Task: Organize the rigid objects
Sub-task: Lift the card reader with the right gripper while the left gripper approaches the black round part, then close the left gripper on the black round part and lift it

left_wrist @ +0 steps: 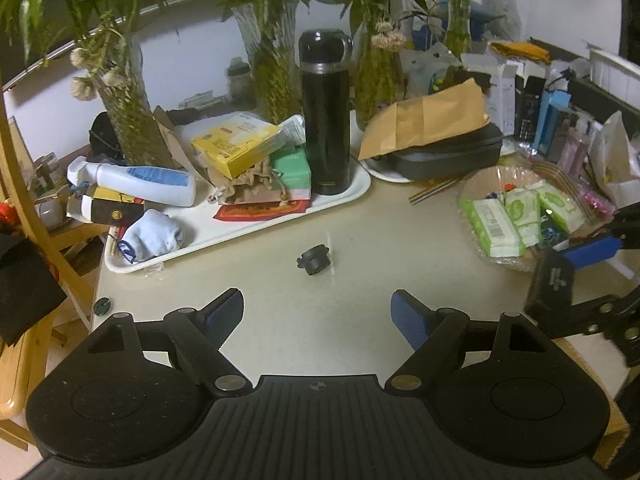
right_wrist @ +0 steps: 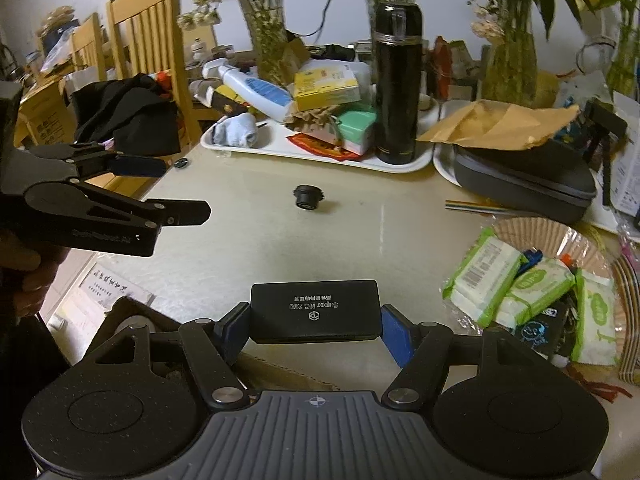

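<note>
Right wrist view: the right gripper (right_wrist: pixel 316 322) has its jaws clenched on one flat black case (right_wrist: pixel 315 311), held above the surface (right_wrist: pixel 248 248).
The case carries the writing "Super NC 200". One small black cap (left_wrist: pixel 314 261) lies alone on the surface, one black flask (left_wrist: pixel 325 114) stands on the white tray (left_wrist: pixel 352 194), and three green-white tissue packs (right_wrist: pixel 486 276) lie in a basket. The left gripper (left_wrist: pixel 318 316) has released jaws, holding nothing.
</note>
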